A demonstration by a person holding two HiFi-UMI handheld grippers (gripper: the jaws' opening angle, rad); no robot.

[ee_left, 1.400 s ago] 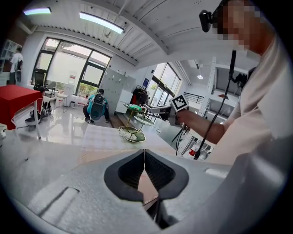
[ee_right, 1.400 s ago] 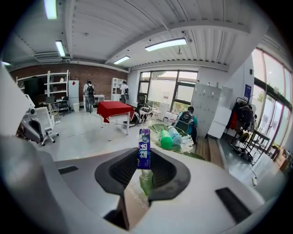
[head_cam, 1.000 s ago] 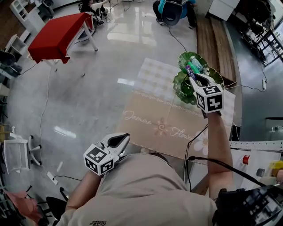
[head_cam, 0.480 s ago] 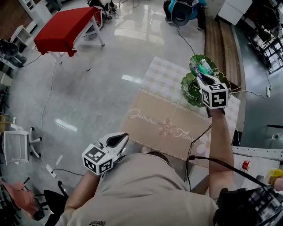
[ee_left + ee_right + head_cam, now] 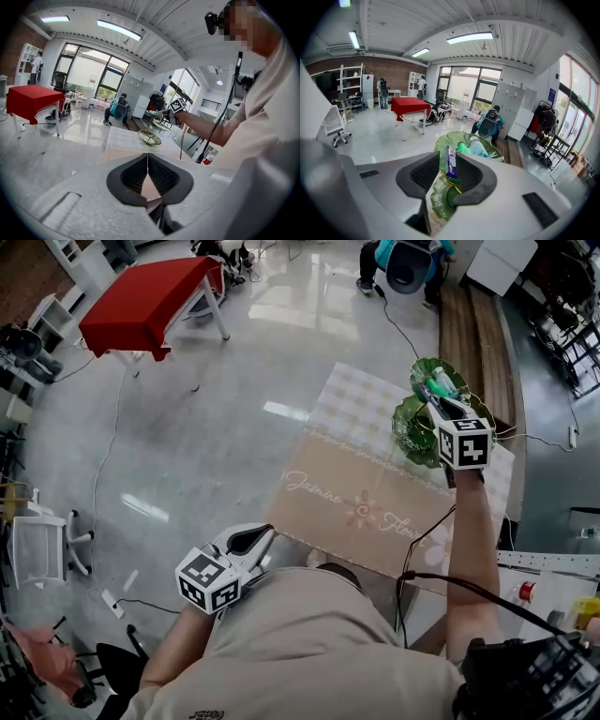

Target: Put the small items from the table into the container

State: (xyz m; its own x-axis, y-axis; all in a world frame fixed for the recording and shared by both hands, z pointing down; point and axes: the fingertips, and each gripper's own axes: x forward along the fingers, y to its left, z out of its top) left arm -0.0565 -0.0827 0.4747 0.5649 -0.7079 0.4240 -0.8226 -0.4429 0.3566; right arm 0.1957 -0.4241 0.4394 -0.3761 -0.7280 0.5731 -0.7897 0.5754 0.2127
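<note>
A two-tier green leaf-shaped dish stand [image 5: 412, 432] stands at the far end of the cloth-covered table [image 5: 356, 502]. Its upper dish [image 5: 440, 146] holds a green-capped bottle [image 5: 472, 147]. My right gripper [image 5: 437, 399] hangs over that upper dish. Its jaws are opening, and a purple packet [image 5: 451, 164] stands between them, resting against the right pad with a gap on the left side. My left gripper [image 5: 258, 538] is held close to the person's torso, off the table's near edge. In the left gripper view its jaws [image 5: 148, 161] meet at the tips with nothing in them.
A red-covered table [image 5: 150, 301] stands on the glossy floor at the far left. A seated person in a chair [image 5: 408, 254] is at the far end, next to a wooden bench [image 5: 469, 324]. A white chair [image 5: 37, 559] and cables lie to the left.
The right gripper stays over the upper dish with the purple packet. The left gripper has drifted only slightly beside the torso. The head view has shifted a little.
</note>
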